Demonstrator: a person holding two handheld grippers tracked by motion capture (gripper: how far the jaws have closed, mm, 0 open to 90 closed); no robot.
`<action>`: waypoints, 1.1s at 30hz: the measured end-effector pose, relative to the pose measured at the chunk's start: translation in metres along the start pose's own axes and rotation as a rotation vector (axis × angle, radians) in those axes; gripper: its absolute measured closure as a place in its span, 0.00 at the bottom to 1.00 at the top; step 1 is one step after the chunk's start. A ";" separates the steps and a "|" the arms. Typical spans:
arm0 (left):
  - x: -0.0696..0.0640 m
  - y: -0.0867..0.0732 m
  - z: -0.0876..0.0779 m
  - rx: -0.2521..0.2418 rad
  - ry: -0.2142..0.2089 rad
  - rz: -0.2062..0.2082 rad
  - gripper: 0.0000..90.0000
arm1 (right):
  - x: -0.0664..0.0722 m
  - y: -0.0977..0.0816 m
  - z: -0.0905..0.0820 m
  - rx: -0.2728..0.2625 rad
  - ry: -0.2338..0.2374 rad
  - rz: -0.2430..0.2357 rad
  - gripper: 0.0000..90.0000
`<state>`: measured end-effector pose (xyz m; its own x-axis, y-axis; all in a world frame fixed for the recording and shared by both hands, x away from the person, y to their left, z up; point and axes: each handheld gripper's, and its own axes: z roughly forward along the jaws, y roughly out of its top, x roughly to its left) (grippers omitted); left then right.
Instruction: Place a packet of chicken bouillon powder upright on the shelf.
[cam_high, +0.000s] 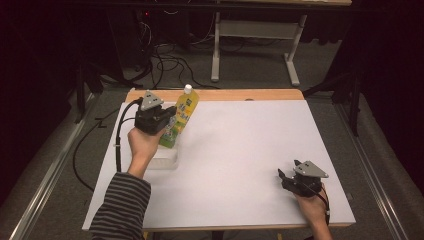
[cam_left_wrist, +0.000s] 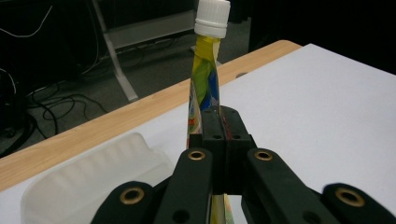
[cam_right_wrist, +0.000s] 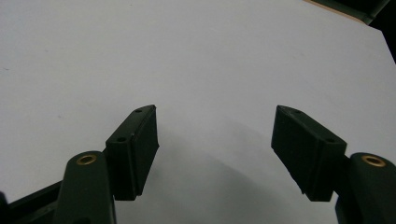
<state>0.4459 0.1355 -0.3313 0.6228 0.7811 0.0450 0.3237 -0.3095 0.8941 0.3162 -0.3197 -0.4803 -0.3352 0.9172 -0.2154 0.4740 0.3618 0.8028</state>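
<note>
Left gripper (cam_left_wrist: 219, 140) is clenching the yellow-green, white-capped flexible pouch (cam_left_wrist: 204, 84), holding it tilted above the clear ribbed plastic tray (cam_high: 162, 160) on the white surface (cam_high: 240, 145). Right gripper (cam_right_wrist: 215, 149) is resting released, well apart. Judging by position, lowering into the seemingly empty tray is coming next, demanding careful alignment.

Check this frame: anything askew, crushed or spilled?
The bottle leans toward the table's far edge, held by the left tool above the clear tray. Its body looks pinched nearly flat between the jaws. No spill visible. The right tool is open over bare white table.
</note>
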 end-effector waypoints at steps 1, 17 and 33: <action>0.000 0.000 0.000 0.000 0.000 0.000 1.00 | 0.000 0.000 0.000 0.000 0.000 0.000 0.36; 0.014 -0.025 -0.022 0.093 0.003 -0.017 1.00 | 0.001 0.000 0.001 0.007 -0.002 -0.011 0.36; 0.027 -0.047 -0.052 0.128 0.006 -0.040 1.00 | 0.001 0.000 0.001 0.010 0.000 -0.012 0.36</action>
<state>0.4105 0.1992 -0.3494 0.6037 0.7971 0.0134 0.4365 -0.3446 0.8311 0.3171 -0.3180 -0.4810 -0.3407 0.9128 -0.2254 0.4782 0.3747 0.7943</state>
